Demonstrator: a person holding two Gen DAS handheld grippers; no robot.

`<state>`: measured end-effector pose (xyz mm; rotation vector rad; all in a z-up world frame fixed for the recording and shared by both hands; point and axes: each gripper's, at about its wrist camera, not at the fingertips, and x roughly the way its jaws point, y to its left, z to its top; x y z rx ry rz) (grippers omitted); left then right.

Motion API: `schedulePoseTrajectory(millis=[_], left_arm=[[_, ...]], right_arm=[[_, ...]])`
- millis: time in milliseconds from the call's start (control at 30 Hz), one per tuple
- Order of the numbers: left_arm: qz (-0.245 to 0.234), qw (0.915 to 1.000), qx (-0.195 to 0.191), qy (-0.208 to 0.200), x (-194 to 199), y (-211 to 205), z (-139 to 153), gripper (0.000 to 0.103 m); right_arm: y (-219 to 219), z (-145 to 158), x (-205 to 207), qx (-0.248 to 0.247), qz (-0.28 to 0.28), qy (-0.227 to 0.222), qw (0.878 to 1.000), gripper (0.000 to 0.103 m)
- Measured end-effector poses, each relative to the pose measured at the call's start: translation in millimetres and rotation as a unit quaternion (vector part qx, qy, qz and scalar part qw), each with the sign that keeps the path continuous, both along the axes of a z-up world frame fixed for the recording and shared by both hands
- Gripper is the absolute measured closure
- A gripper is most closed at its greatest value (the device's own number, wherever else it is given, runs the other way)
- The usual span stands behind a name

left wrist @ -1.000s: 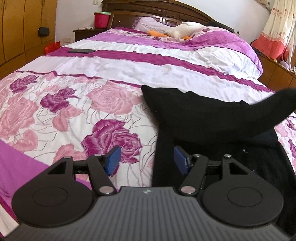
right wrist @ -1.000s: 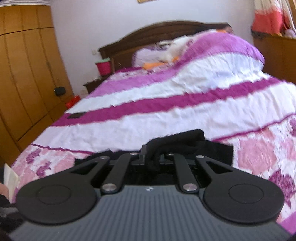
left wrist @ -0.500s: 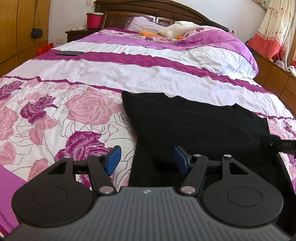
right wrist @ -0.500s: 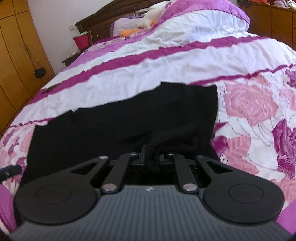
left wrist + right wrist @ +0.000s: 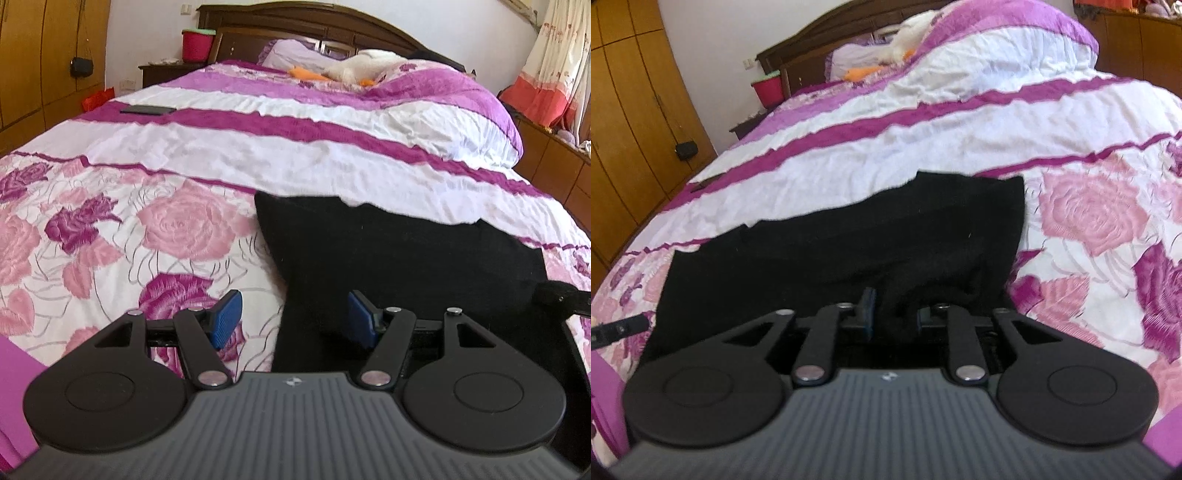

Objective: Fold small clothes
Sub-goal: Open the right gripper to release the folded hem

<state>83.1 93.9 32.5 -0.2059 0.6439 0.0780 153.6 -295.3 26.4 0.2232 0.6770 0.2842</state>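
Observation:
A black garment [image 5: 406,258] lies folded flat on the floral quilt [image 5: 177,229]. My left gripper [image 5: 291,319] hovers open over its near left edge, blue pads [image 5: 225,317] wide apart with nothing gripped. In the right wrist view the garment [image 5: 849,243] spreads ahead, and my right gripper [image 5: 895,312] sits low at its near right corner. Its jaws are opening, and a bunched fold of the black cloth still stands between them, with the left pad [image 5: 868,306] clear of it. The right gripper's tip [image 5: 561,295] shows at the garment's right edge.
The quilt [image 5: 1089,214] stretches far beyond the garment. A dark phone [image 5: 147,109] lies on it at the far left, and pillows with a white soft toy [image 5: 362,68] at the headboard. A wooden wardrobe [image 5: 37,55] stands left, a low cabinet and curtain [image 5: 546,74] right.
The right gripper came down and laid the lifted flap of the garment flat over the rest. Its jaws, shut on the cloth before, have parted. The left gripper shifted slightly and stayed open.

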Motion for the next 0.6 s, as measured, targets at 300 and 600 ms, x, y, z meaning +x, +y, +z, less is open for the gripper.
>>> schedulePoseTrajectory(millis=[300, 600], left_arm=[[-0.03, 0.9993, 0.002, -0.024, 23, -18, 7, 0.035], [-0.041, 0.9991, -0.002, -0.004, 76, -28, -17, 0.035]], right_arm=[[-16, -5, 9, 0.051, -0.011, 0.012, 0.999, 0.079], [-30, -4, 23, 0.118, -0.023, 0.037, 0.992, 0.079]])
